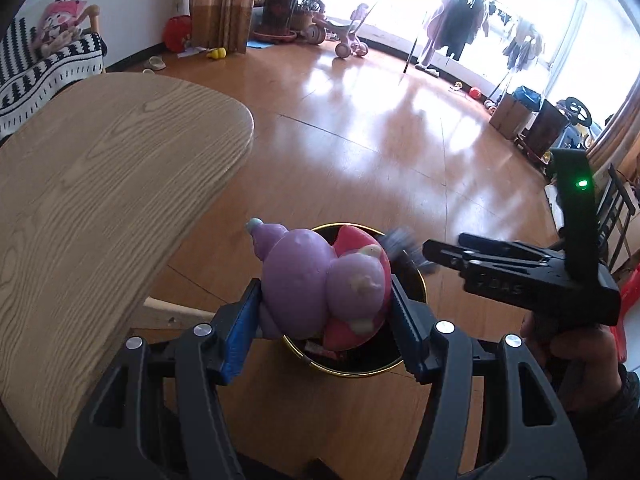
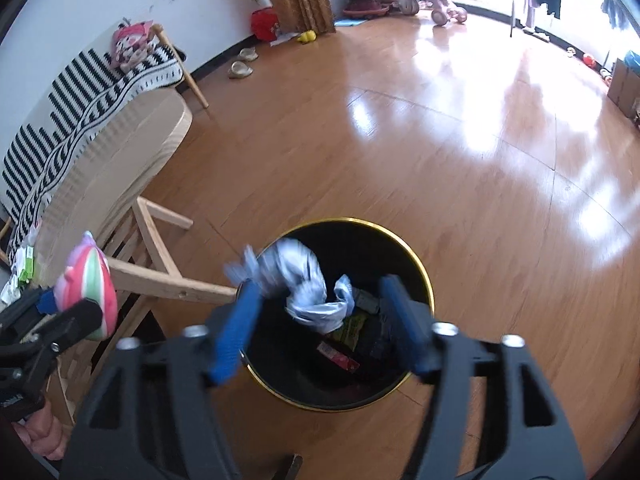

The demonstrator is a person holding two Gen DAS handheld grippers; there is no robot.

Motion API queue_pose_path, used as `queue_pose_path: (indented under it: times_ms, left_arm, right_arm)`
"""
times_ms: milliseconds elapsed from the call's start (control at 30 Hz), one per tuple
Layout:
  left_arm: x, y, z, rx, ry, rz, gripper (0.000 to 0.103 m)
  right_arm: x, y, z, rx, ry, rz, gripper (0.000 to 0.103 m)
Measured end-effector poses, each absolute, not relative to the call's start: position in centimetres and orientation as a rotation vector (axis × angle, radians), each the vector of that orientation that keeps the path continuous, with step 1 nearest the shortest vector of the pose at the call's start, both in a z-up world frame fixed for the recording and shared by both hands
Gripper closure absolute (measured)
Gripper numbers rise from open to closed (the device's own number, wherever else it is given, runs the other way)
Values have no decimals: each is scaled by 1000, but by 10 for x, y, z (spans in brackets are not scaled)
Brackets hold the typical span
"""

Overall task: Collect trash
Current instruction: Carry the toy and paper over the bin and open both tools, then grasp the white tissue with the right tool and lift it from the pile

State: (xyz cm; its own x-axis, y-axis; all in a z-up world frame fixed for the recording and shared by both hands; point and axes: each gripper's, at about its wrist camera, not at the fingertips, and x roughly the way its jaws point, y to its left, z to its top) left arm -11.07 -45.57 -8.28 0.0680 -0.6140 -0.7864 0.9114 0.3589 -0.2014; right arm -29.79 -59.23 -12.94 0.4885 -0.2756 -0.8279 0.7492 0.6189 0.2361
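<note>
My left gripper (image 1: 326, 292) is shut on a soft purple and pink toy (image 1: 304, 280), held above the near rim of a black bin with a gold rim (image 1: 420, 286). In the right wrist view the same toy (image 2: 88, 280) shows at the left edge in that gripper (image 2: 76, 312). My right gripper (image 2: 320, 286) stands open over the bin (image 2: 416, 260). A crumpled blue-white wrapper (image 2: 304, 276) is blurred between its fingers, above the bin's mouth and brushing the left pad. The left wrist view has the right gripper (image 1: 444, 256) at the bin's right.
A red packet (image 2: 340, 356) and a green packet (image 2: 352, 328) lie in the bin. A round wooden table (image 1: 100, 180) stands left of the bin, its legs (image 2: 160, 248) close by. A hand (image 1: 576, 356) holds the right gripper. Shiny wood floor (image 2: 440, 140) stretches beyond.
</note>
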Motion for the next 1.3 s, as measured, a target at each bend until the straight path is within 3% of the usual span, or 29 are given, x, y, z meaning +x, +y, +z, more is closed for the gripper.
queue_pose_path:
  times_ms: [433,600,800,1033,1300]
  left_arm:
    - [-124,-488,-101,408,961,-1236,39]
    - [-126,-502,-97,374,948,-1244,17]
    - [-120,-492,-88,357,928,-1235,13]
    - [-97,-428,-75,347,874,-1099,11]
    - [-39,-289,-35,250,801,-842,9]
  right_arm:
    - [-330,-601,-122,677,781,-751,26]
    - [-338,-605,-114,679,756,-779,24]
    - [-335,-600,-108,667,754,-779,23]
    - [-292,-573,-97,604,783,-694,22]
    - [-176,-491,-69,455,814,-450,20]
